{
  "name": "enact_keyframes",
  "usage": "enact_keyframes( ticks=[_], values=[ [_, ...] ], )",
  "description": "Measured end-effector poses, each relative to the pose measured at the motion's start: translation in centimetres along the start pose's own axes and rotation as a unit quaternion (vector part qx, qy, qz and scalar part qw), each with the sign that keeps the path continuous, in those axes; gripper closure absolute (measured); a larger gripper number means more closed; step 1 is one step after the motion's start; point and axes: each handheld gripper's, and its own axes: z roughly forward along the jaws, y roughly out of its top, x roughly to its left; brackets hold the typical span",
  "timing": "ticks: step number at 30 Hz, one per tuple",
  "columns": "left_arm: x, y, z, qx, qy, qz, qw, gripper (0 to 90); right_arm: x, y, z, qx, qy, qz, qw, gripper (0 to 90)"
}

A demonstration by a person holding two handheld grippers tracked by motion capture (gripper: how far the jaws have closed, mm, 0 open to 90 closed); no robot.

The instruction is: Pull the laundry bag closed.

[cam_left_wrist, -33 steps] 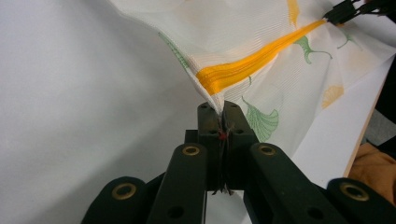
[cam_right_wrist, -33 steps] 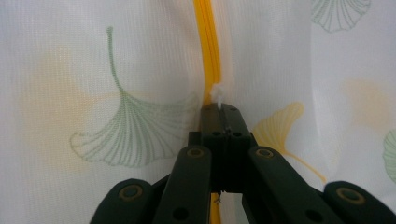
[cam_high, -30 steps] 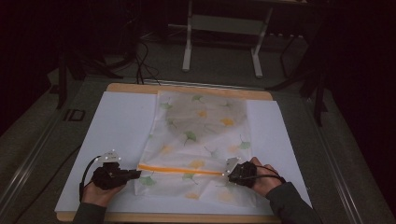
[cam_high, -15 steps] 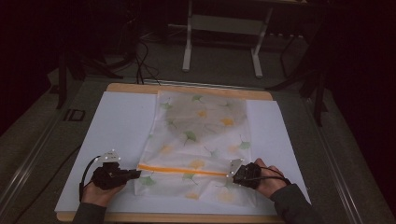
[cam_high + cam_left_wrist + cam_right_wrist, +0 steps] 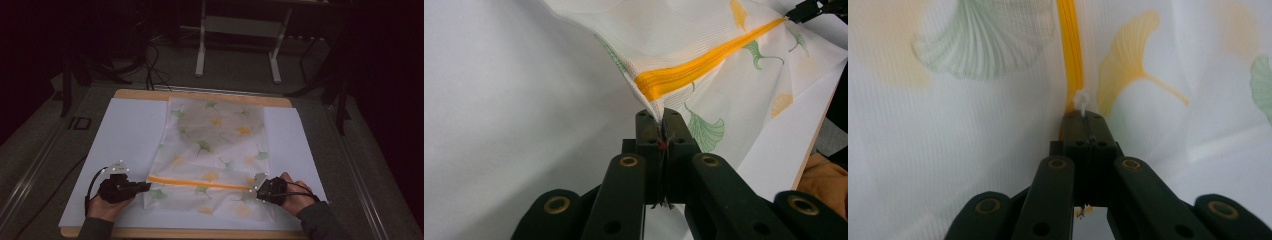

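Pinching a sheer mesh bag (image 5: 215,150) along its orange zipper (image 5: 200,182), both claws.

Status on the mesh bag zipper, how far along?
Done: both ends pinched. The left gripper is shut on the mesh bag corner by the orange zipper; the right gripper is shut at its white pull. In hand: zipper held taut. Left: running the pull along, by my guess.

Mesh bag (image 5: 215,150) on the table's (image 5: 125,95) sheet (image 5: 125,135), zipper (image 5: 200,182) across its near end
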Motion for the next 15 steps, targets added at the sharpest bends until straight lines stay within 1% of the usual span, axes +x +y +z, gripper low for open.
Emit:
enact_keyframes(
  ticks=[2, 3, 4, 8, 9, 11, 15],
  values=[
    [0.0, 0.0, 0.0, 0.001, 0.001, 0.001, 1.0000, 88.4, 0.0, -0.3, -0.2, -0.004, 0.000, 0.003, 1.0000, 90.0],
    [0.0, 0.0, 0.0, 0.001, 0.000, 0.000, 1.0000, 88.4, 0.0, -0.5, -0.2, 0.004, -0.004, 0.002, 1.0000, 90.0],
    [0.0, 0.0, 0.0, 0.001, 0.000, -0.001, 1.0000, 88.4, 0.0, -0.7, -0.3, 0.007, -0.006, 0.003, 1.0000, 90.0],
    [0.0, -0.1, 0.1, 0.005, -0.002, -0.001, 1.0000, 88.4, -0.2, -1.5, -0.7, 0.006, -0.007, 0.015, 0.9998, 90.0],
    [0.0, -0.1, 0.1, 0.007, -0.002, 0.000, 1.0000, 88.5, -0.2, -1.6, -0.7, 0.007, -0.009, 0.015, 0.9998, 90.0],
    [0.0, -0.2, 0.2, 0.009, -0.004, -0.002, 1.0000, 88.4, -0.3, -2.0, -0.9, 0.007, -0.010, 0.023, 0.9997, 90.0],
    [-0.1, -0.4, 0.3, 0.015, -0.006, -0.003, 0.9999, 88.4, -0.3, -2.5, -1.1, 0.009, -0.008, 0.024, 0.9996, 90.0]
  ],
)
